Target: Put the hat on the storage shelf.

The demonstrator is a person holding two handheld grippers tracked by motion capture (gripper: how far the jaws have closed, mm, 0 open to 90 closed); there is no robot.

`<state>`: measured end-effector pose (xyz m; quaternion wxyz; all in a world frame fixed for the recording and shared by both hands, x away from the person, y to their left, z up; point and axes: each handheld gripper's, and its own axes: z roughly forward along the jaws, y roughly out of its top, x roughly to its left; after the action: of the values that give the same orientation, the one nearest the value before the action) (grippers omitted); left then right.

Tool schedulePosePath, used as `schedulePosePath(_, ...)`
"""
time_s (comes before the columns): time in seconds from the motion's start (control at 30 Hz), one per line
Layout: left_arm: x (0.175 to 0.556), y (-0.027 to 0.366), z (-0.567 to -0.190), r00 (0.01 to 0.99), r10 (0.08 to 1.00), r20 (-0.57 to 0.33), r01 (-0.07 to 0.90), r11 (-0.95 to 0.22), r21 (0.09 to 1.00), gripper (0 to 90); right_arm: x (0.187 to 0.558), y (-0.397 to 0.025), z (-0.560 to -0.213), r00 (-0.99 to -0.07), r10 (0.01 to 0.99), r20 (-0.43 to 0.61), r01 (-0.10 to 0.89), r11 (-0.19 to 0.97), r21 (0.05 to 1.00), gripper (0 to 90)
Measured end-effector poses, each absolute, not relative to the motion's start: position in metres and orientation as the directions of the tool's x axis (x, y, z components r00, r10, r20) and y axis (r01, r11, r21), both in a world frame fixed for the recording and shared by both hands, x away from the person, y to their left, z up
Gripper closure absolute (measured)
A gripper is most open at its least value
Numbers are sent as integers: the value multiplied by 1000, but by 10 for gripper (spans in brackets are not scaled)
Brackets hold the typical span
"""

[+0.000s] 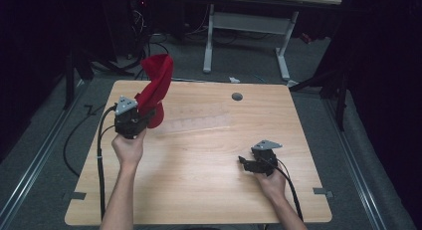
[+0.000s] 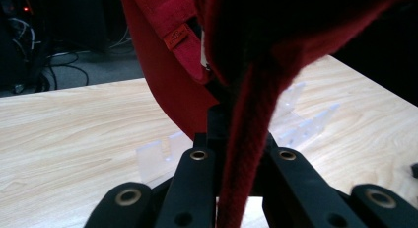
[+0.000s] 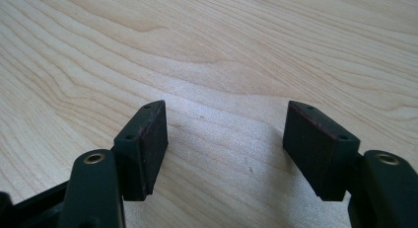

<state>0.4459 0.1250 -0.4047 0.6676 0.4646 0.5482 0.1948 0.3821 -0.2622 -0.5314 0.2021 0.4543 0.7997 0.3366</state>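
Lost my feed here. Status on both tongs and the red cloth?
Left tongs shut on red cloth, lifted off the table. Right tongs open, empty, low over bare wood. Clear plastic rack lying just beside the cloth.

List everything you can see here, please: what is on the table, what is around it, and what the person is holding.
Red cloth: one, red, lifted above the table's far left part, clamped in the left gripper.
Clear plastic rack: one, see-through, lying on the table just right of the cloth.
Table: one, light wood, centre, with a grey round cap near its far edge.
White desk frame: one, white, on the floor behind the table.
Cables: several, dark, on the floor at far left.
Left gripper: one, black, shut on the cloth.
Right gripper: one, black, jaws apart, low over the table's right side.
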Motion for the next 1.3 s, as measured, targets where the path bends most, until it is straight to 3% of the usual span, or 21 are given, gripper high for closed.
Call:
schedulePosePath(0.8,474,116,-445,244,813,-528,246,475,845,854,381,-262,-531,-507,862,-19,590,362,722,335)
schedulePosePath(1.0,478,120,-454,221,787,-576,265,520,812,852,381,-262,-531,-507,862,-19,590,362,722,336)
schedulePosePath(1.3,473,119,-465,226,785,-577,280,515,810,840,381,-262,-531,-508,861,-21,588,364,722,335)
